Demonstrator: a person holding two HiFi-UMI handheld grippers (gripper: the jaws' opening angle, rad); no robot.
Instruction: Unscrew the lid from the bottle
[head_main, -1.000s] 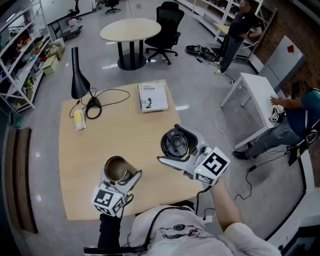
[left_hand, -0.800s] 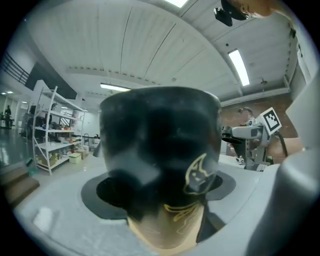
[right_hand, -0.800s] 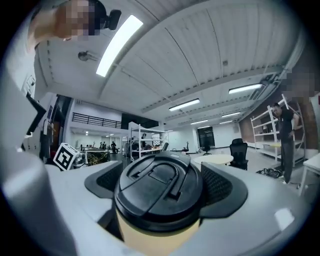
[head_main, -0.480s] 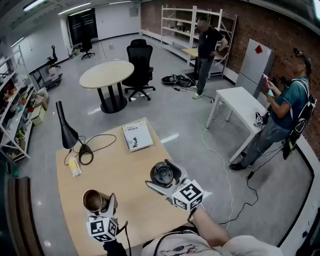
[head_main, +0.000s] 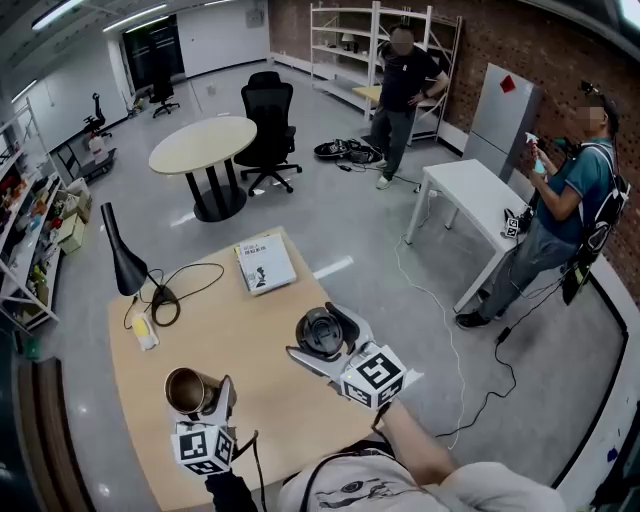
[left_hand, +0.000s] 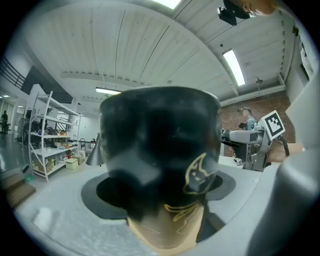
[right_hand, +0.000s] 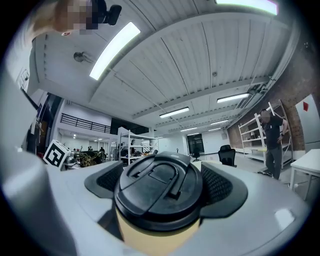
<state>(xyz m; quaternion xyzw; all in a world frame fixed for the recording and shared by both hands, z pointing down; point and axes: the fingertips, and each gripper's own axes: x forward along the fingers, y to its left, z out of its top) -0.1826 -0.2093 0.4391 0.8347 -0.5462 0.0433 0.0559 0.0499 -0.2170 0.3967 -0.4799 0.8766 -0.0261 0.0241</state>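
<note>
Brick wall (head_main: 565, 50) – rnd table (head_main: 200, 142), shelves (head_main: 345, 45)

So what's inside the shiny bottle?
The bottle is open, its lid off. Inside, only the shiny metal wall shows. The bottom is out of sight, so I can't tell whether any drink is in there.

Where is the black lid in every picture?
Head view: lid just below the middle.
Left gripper view: cannot make it out; the bottle fills the middle.
Right gripper view: lid at bottom centre, between the jaws.
Shared landmark: the right hand-held gripper around it, seen far right in the left gripper view.
</note>
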